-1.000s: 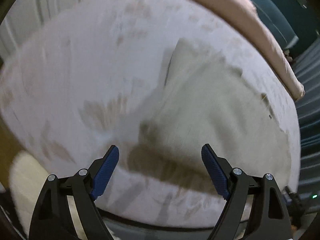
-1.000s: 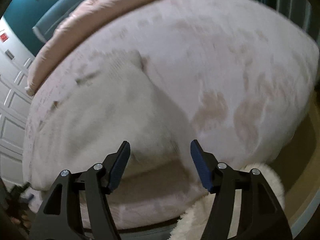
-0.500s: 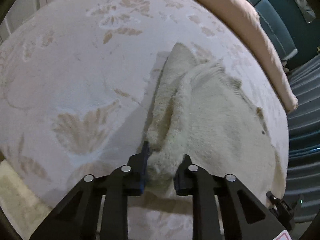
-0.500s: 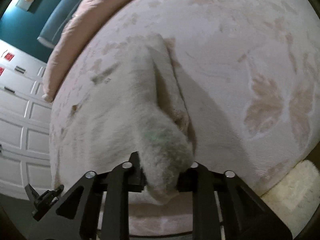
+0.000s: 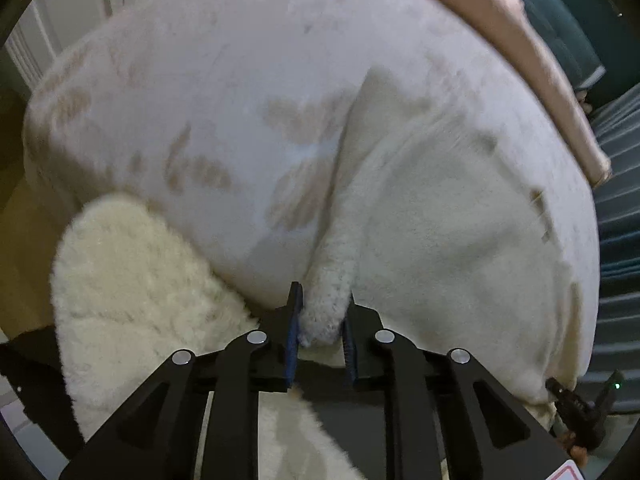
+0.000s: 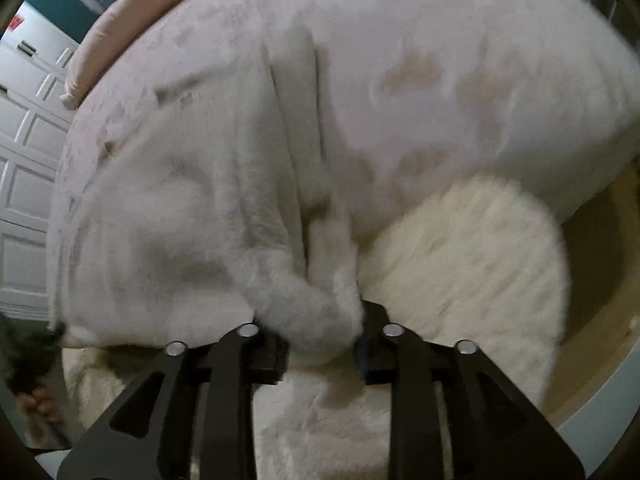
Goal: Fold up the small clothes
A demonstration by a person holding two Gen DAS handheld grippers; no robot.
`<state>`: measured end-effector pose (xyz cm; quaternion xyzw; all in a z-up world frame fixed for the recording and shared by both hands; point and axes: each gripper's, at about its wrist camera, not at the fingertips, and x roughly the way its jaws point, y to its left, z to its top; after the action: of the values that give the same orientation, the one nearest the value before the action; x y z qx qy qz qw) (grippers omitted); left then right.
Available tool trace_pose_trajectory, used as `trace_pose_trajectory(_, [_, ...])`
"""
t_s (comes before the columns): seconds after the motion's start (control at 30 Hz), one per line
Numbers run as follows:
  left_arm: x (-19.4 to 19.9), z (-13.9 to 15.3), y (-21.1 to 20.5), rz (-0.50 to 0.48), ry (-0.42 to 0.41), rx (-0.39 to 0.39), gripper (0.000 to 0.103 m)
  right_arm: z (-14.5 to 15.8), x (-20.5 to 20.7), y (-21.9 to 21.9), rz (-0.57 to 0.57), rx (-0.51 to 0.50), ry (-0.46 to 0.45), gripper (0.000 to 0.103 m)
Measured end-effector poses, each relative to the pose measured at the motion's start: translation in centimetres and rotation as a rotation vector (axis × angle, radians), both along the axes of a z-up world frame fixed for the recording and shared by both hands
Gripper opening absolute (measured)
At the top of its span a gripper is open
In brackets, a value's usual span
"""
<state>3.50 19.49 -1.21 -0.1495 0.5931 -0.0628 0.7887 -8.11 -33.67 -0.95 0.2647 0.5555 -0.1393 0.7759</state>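
Here the fleecy cream garment (image 5: 440, 208) lies spread on the patterned bedspread (image 5: 208, 92), its near edge pulled off the bed's edge above the shaggy rug (image 5: 132, 280). The left gripper (image 5: 320, 320) clamps a thin bunched corner between its blue pads. The right gripper (image 6: 320, 336) holds a thicker wad (image 6: 308, 312), and its jaws are opening, so that corner may slip free and the fold go crooked; the plush pile looks slippery. Both grippers point steeply down, side by side.
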Motion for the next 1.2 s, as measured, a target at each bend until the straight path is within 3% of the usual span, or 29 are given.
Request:
trace_pose_trajectory(0.03, [0.5,1.7,-0.3,0.002,-0.063,0.004,0.021,1.4,0.1,-0.3,-0.010,-0.047,-0.048,0.051])
trace_pose_trajectory(0.07, [1.1,3.3,-0.8,-0.005,-0.137,0.011,0.036,3.5,0.7,-0.8,-0.028,-0.123,-0.122,0.068])
trace_pose_trajectory(0.1, [1.8,4.4,-1.4,-0.019,-0.190,0.019,0.048,5.0,1.5,-1.1,-0.029,-0.169,-0.185,0.077])
trace_pose_trajectory(0.13, [3.1,5.5,-2.4,-0.041,-0.248,0.036,0.069,5.5,2.3,-1.3,-0.019,-0.179,-0.210,0.077])
trace_pose_trajectory(0.2, [5.6,5.9,-4.3,-0.080,-0.299,0.030,0.072,5.4,5.9,-2.1,0.028,-0.184,-0.233,0.077])
trace_pose_trajectory(0.23, [6.7,5.7,-5.1,-0.113,-0.298,0.018,0.078,4.8,7.4,-2.3,0.044,-0.178,-0.234,0.077])
trace_pose_trajectory(0.33, [10.7,2.2,-8.5,-0.196,-0.212,0.054,0.080,1.7,11.5,-2.5,0.065,-0.144,-0.170,0.076])
trace_pose_trajectory(0.37, [11.8,0.6,-9.4,-0.219,-0.170,0.059,0.080,0.3,12.6,-2.7,0.056,-0.121,-0.146,0.071])
trace_pose_trajectory(0.4, [12.3,-0.7,-9.6,-0.231,-0.143,0.061,0.077,-0.7,13.2,-2.7,0.046,-0.107,-0.120,0.053])
trace_pose_trajectory(0.43, [12.9,-2.2,-9.9,-0.236,-0.106,0.060,0.053,-1.5,13.0,-2.8,0.041,-0.095,-0.092,0.041])
trace_pose_trajectory(0.47, [12.8,-3.0,-9.7,-0.241,-0.079,0.039,0.020,-2.1,13.0,-2.8,0.028,-0.074,-0.076,0.018])
trace_pose_trajectory(0.53, [12.0,-3.2,-9.0,-0.251,-0.071,-0.010,0.008,-1.2,12.2,-2.3,0.001,-0.065,-0.116,0.013])
trace_pose_trajectory(0.6, [11.3,-1.2,-8.5,-0.252,-0.129,-0.026,0.007,1.7,11.4,-1.5,0.023,-0.110,-0.183,0.011])
trace_pose_trajectory(0.7, [10.3,3.7,-7.0,-0.222,-0.235,-0.081,0.006,6.1,10.1,-1.3,0.031,-0.093,-0.322,0.008])
trace_pose_trajectory(0.73, [10.3,5.5,-6.5,-0.205,-0.276,-0.082,0.006,8.1,9.9,-1.3,0.026,-0.100,-0.391,0.008])
trace_pose_trajectory(0.8, [11.0,6.4,-6.6,-0.189,-0.311,-0.049,0.006,9.2,10.3,-1.9,-0.008,-0.126,-0.429,0.009])
trace_pose_trajectory(0.9, [13.0,3.2,-7.2,-0.193,-0.247,0.017,0.007,5.5,13.8,-2.8,0.011,-0.170,-0.329,0.009])
trace_pose_trajectory(1.0, [14.8,-3.3,-8.3,-0.199,-0.126,0.118,0.007,-0.8,16.8,-4.4,-0.021,-0.063,-0.179,0.008])
trace_pose_trajectory(1.03, [14.9,-4.7,-8.3,-0.178,-0.097,0.129,0.007,-1.2,17.0,-4.7,-0.048,-0.044,-0.168,0.008])
trace_pose_trajectory(1.13, [14.6,-2.6,-7.7,-0.132,-0.135,0.072,0.007,2.5,16.4,-4.0,-0.053,-0.058,-0.307,0.008])
trace_pose_trajectory(1.2, [14.5,-1.3,-7.4,-0.127,-0.173,0.081,0.007,3.6,16.3,-3.5,-0.030,-0.073,-0.356,0.008])
